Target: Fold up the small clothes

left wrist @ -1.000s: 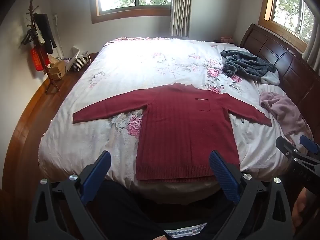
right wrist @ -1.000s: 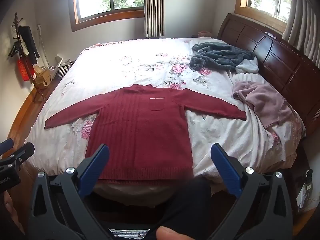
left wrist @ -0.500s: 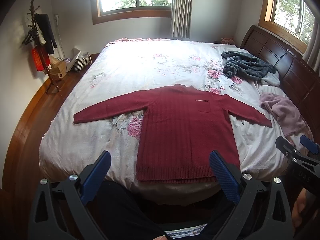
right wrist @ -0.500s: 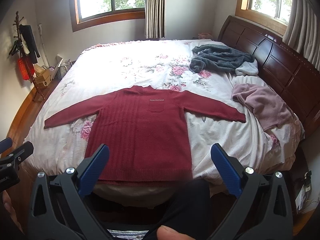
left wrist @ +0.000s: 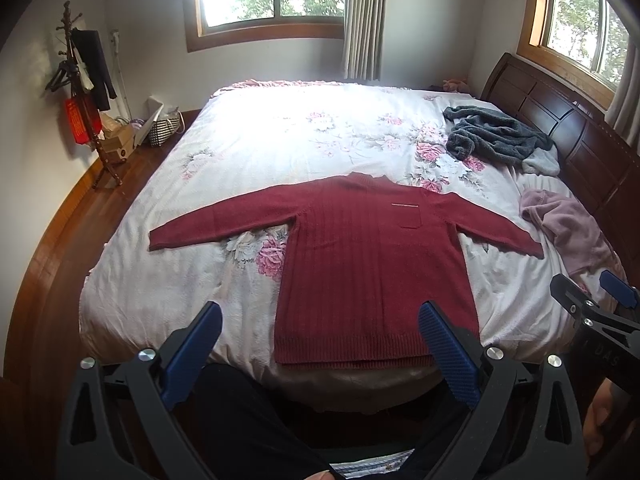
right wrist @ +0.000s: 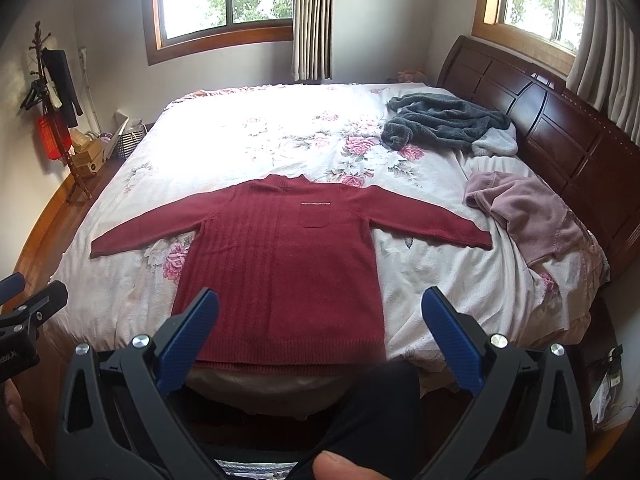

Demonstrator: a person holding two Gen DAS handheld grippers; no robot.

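Note:
A dark red sweater [left wrist: 372, 264] [right wrist: 284, 264] lies flat and face up on the floral bedspread [left wrist: 280, 136], sleeves spread out to both sides, hem at the near bed edge. My left gripper [left wrist: 320, 340] hangs open in front of the hem, above the bed edge, with nothing between its blue fingers. My right gripper [right wrist: 320, 320] is open too, short of the hem and empty. Each gripper shows at the side of the other's view, the right gripper [left wrist: 592, 300] and the left gripper [right wrist: 28, 296].
A grey fleece garment [left wrist: 496, 136] and a pink garment [left wrist: 568, 232] lie on the right side of the bed by the dark wooden headboard [left wrist: 580, 132]. A coat rack [left wrist: 80, 92] and boxes stand on the wood floor at left. A person's dark-clothed legs [left wrist: 248, 420] are below.
Both grippers have eased slightly forward and upward toward the bed; the sweater sits a touch lower in view. Nothing was grasped.

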